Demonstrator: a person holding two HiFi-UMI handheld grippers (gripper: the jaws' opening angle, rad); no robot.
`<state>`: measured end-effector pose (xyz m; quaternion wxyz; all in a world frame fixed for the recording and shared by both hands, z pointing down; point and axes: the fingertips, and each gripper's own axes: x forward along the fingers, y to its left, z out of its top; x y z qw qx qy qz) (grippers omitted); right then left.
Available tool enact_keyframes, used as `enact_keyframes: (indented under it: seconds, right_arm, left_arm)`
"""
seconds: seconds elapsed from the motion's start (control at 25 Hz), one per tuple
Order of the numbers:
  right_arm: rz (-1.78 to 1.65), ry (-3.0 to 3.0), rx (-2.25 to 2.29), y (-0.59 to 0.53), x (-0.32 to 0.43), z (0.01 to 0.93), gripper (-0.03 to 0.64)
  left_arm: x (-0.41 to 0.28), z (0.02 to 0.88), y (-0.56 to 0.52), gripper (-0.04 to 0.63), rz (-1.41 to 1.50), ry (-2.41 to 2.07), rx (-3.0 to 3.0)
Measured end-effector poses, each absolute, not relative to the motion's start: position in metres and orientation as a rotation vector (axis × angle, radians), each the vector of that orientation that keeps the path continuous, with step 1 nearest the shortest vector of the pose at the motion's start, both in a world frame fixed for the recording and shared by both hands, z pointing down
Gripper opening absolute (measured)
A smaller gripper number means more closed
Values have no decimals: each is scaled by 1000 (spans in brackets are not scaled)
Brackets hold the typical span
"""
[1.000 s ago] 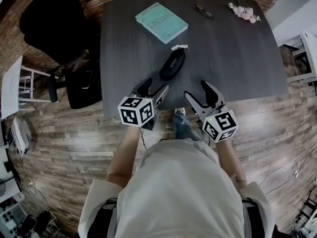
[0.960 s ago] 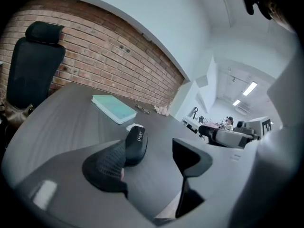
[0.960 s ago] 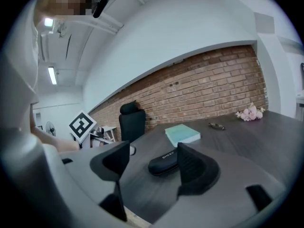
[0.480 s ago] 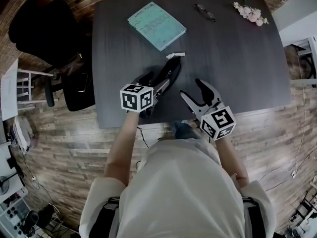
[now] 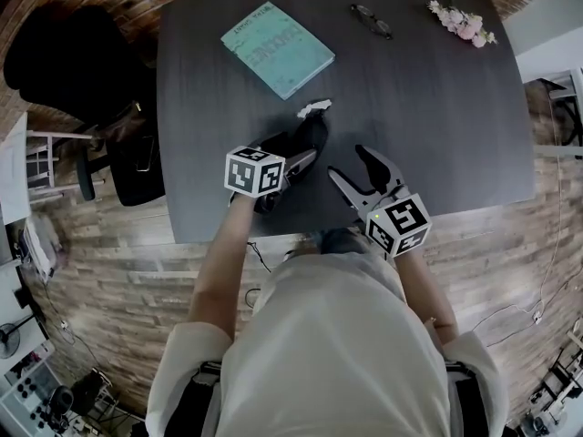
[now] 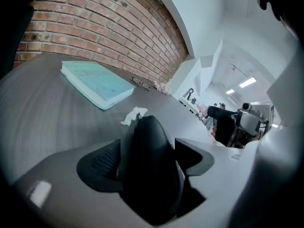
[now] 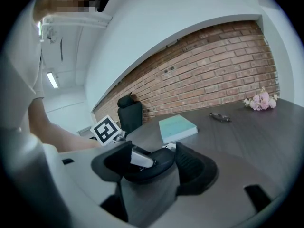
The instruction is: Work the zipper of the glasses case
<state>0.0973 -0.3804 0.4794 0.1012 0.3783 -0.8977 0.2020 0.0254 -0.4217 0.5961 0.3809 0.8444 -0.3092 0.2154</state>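
Note:
The black glasses case (image 5: pixel 311 135) lies on the dark table (image 5: pixel 437 126), a white tag (image 5: pixel 314 107) at its far end. My left gripper (image 5: pixel 284 156) straddles the near end of the case (image 6: pixel 149 160). Its jaws have just been opening, and I see no pad pressing on the case between them. My right gripper (image 5: pixel 351 164) hovers open to the right of the case, apart from it. Its jaws have just been closing a little, with nothing between them. In the right gripper view the case (image 7: pixel 159 161) shows beyond the jaws, with the left gripper's silver finger (image 7: pixel 141 156) on it.
A teal book (image 5: pixel 276 48) lies at the back left of the table, a pair of glasses (image 5: pixel 373 21) and pink flowers (image 5: pixel 465 24) at the back right. A black chair (image 5: pixel 73 62) stands left of the table. The table's front edge (image 5: pixel 301 235) runs just behind both grippers.
Both grippers have moved forward over the table. The left one has come down around the near end of the case; the right one has drawn closer on the case's right.

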Motion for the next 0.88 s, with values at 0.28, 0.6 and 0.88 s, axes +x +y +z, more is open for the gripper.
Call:
enact_keyframes:
  seconds: [0.28,0.6,0.88]
  right_arm:
    - [599,-2653,1134,-390,103,480,273]
    - [596,-2647,1188,-390,115,479,268]
    - [547,-2645,1239,-378,122,471,267]
  left_arm:
    - [54,608,-407,345,622,-711,2121]
    - [74,613,-401,287,700,-749,2127]
    - [64,591,-395,260,635,-807,2157]
